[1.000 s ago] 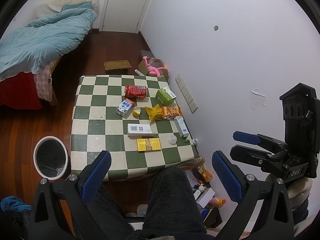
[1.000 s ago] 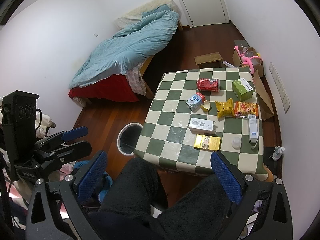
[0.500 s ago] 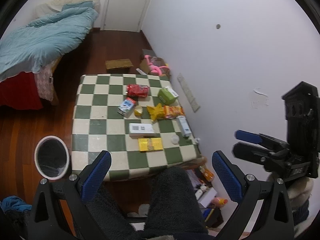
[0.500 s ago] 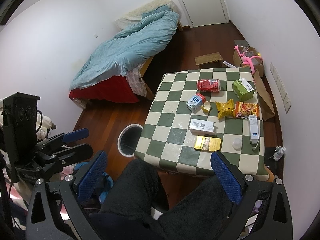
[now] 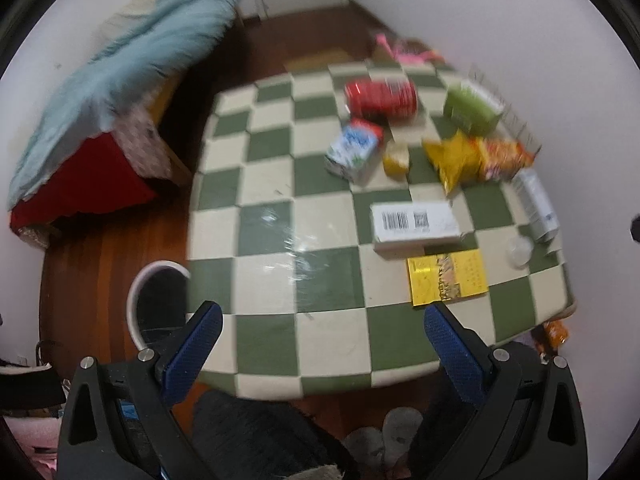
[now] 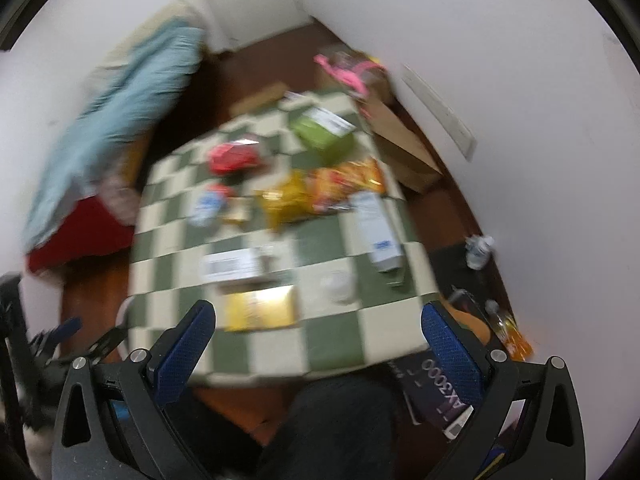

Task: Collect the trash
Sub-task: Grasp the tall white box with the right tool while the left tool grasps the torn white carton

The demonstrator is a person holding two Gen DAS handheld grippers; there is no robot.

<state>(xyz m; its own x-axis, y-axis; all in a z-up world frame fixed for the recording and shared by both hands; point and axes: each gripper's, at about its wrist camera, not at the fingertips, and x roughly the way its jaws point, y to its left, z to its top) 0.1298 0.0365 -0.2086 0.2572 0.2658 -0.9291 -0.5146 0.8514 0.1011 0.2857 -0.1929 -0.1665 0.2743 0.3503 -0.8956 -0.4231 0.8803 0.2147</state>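
Note:
Trash lies on a green-and-white checkered table (image 5: 264,184): a red can (image 5: 382,98), a green box (image 5: 470,108), a milk carton (image 5: 354,150), a yellow snack bag (image 5: 452,160), an orange snack bag (image 5: 502,156), a white barcode box (image 5: 416,226), a yellow packet (image 5: 446,278) and a white tube box (image 5: 534,204). My left gripper (image 5: 324,344) is open and empty above the table's near edge. My right gripper (image 6: 318,344) is open and empty, near the yellow packet (image 6: 260,308). A white bin (image 5: 158,304) stands on the floor left of the table.
A bed with a blue duvet (image 5: 132,64) and red base stands to the left. Cardboard (image 6: 404,148), pink items (image 6: 348,72) and bottles (image 6: 478,250) lie along the right wall. The person's dark-clad legs (image 6: 332,428) are below the table's near edge.
Both grippers have moved down and forward toward the table, so the table fills much more of each view. Both views are blurred by motion. Both grippers stay open.

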